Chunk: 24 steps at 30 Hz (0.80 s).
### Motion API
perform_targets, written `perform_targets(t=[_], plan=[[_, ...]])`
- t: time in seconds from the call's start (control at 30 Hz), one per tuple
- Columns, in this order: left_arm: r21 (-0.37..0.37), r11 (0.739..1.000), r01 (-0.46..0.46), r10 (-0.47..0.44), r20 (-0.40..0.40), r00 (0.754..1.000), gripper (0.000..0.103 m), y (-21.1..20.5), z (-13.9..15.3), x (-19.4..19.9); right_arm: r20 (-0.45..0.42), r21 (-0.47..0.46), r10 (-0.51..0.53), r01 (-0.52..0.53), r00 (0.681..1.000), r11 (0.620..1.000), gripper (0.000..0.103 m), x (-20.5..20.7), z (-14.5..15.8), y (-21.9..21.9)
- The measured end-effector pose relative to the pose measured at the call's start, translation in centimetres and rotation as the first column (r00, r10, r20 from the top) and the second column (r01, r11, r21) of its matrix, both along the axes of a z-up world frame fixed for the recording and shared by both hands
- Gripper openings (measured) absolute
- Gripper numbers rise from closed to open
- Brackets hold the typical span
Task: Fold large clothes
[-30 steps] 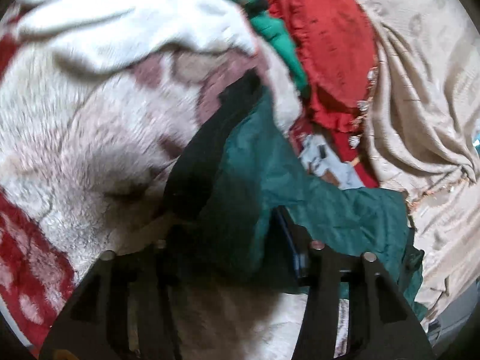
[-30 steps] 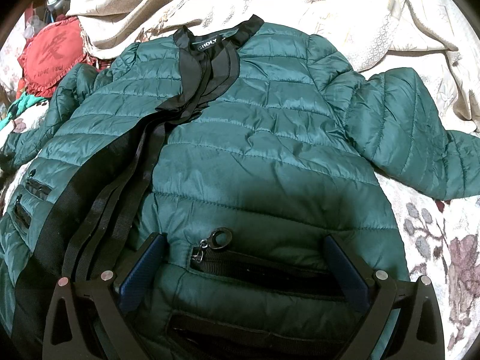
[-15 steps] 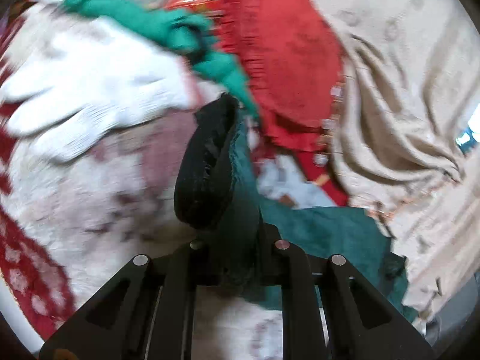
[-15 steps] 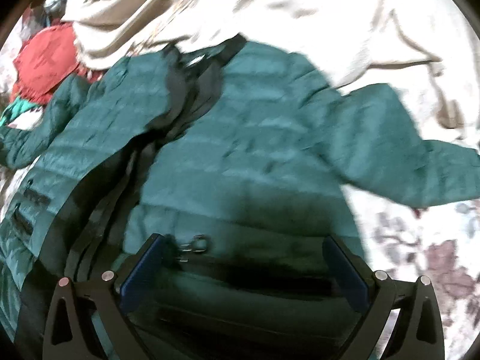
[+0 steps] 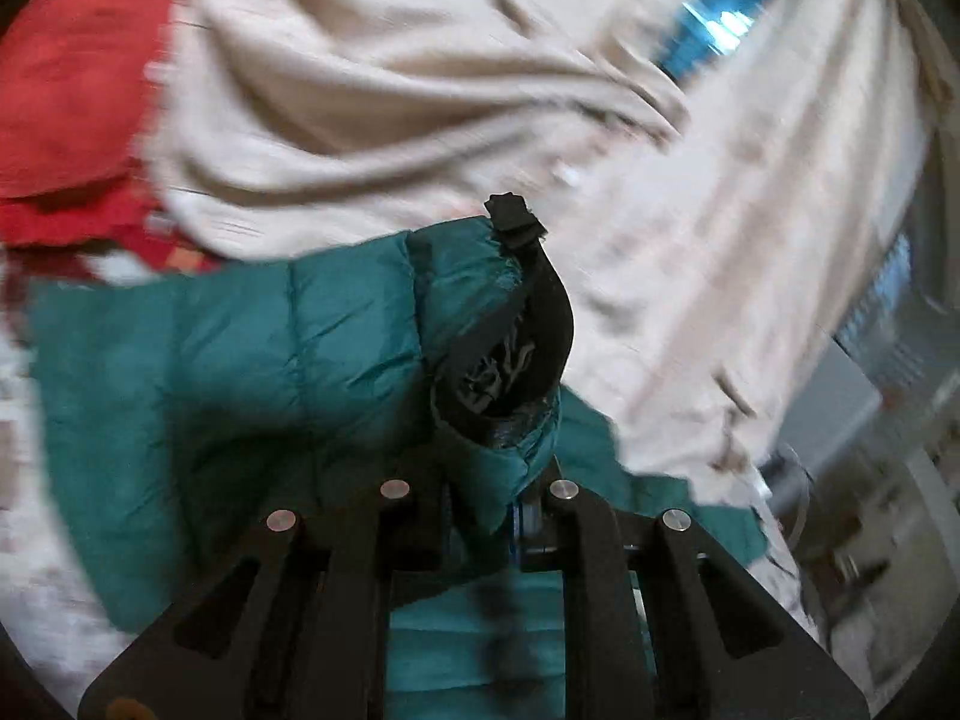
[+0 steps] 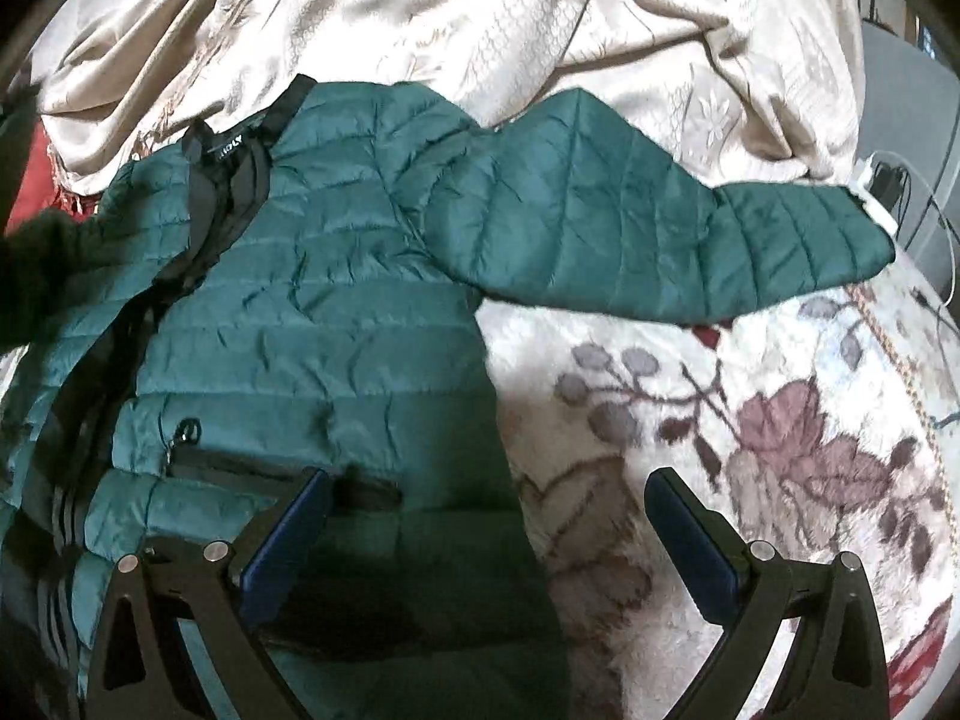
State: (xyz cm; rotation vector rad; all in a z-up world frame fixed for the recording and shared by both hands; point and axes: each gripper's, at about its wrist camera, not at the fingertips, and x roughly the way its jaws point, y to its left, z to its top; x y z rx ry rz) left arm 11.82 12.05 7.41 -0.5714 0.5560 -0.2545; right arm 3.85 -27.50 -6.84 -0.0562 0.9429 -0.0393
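A dark green quilted jacket [image 6: 312,324] with black trim lies front-up on a floral blanket [image 6: 750,420]. One sleeve [image 6: 660,240] stretches out flat to the right. My left gripper [image 5: 489,498] is shut on the cuff [image 5: 510,360] of the other sleeve [image 5: 240,360], which is lifted off the bed with its black lining showing. My right gripper [image 6: 486,534] hovers open over the jacket's lower right edge, one blue pad [image 6: 282,546] above the pocket zipper [image 6: 240,468], the other above bare blanket.
A crumpled beige bedspread [image 6: 480,12] lies behind the jacket. A red cushion [image 5: 72,90] sits at the upper left in the left wrist view. Cables and a dark box [image 6: 900,180] stand past the bed's right edge.
My left gripper shut on the sleeve cuff, then lifted and swung it across, away from the red cushion. The right gripper shifted right, so the jacket's edge now lies between its fingers.
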Motion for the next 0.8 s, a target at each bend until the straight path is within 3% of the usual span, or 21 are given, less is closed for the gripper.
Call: perform_targets(t=[0.1, 0.27, 0.4, 0.57, 0.63, 0.7, 0.8], plan=[[0.0, 0.993, 0.121, -0.121, 0.012, 0.993, 0.012, -6.1, 0.4, 2.2, -0.032, -0.02, 0.01, -0.01, 0.999, 1.0, 0.103, -0.1, -0.9, 0.0], [-0.022, 0.953, 0.303, -0.303, 0.02, 0.953, 0.012, -15.2, -0.2, 5.9, -0.055, 0.02, 0.009, -0.008, 0.998, 1.0, 0.103, 0.1, -1.3, -0.7], [-0.064, 0.922, 0.381, -0.384, -0.033, 0.923, 0.012, -19.6, -3.8, 8.0, -0.077, 0.052, 0.007, -0.003, 0.997, 0.999, 0.103, 0.3, -1.8, -0.9], [-0.08, 0.919, 0.386, -0.394, -0.158, 0.905, 0.013, -21.4, -9.8, 10.0, -0.082, 0.06, 0.011, -0.006, 0.997, 0.998, 0.103, 0.5, -1.9, -0.9], [-0.085, 0.911, 0.404, -0.413, -0.228, 0.882, 0.019, -21.9, -11.3, 10.8, -0.084, 0.063, 0.012, -0.006, 0.996, 0.998, 0.103, 0.6, -2.0, -0.8], [-0.112, 0.898, 0.426, -0.44, -0.275, 0.855, 0.042, -22.4, -12.3, 10.9, -0.083, 0.064, 0.008, -0.003, 0.996, 0.998, 0.103, 0.8, -2.1, -0.9], [-0.147, 0.88, 0.453, -0.476, -0.252, 0.843, 0.064, -22.0, -11.6, 9.5, -0.063, 0.062, -0.01, 0.014, 0.998, 0.998, 0.103, 1.1, -1.6, -1.0]])
